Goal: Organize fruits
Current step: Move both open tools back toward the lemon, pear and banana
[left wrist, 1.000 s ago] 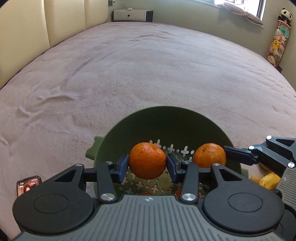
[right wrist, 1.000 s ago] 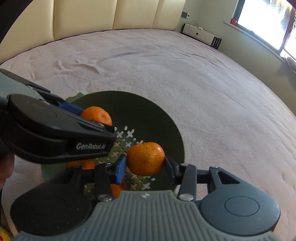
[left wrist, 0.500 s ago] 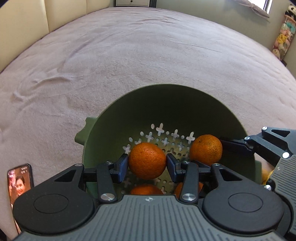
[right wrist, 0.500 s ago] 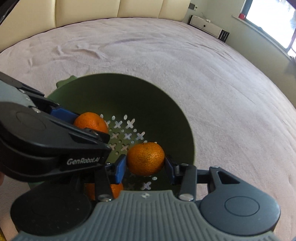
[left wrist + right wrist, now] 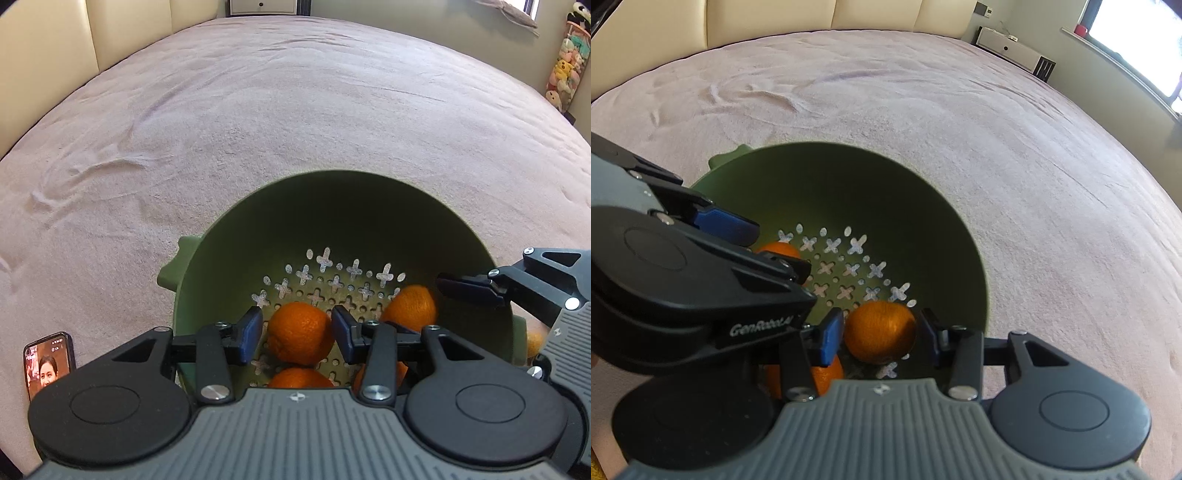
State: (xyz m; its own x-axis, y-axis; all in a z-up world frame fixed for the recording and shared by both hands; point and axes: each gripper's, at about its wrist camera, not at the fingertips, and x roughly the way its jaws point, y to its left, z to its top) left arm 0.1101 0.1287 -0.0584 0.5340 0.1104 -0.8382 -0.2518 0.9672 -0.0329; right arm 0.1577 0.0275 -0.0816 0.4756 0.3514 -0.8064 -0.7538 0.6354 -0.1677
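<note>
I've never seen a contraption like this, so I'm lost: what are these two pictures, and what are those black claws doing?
No robot: a person holds a two-finger gripper in each hand, each with a camera looking along its fingers. One picture comes from the left gripper, one from the right gripper. Both reach into a green colander on a pink bed cover. The right gripper pinches one orange; the left gripper's jaws have just been opening around another orange. A phone sits nearby.
</note>
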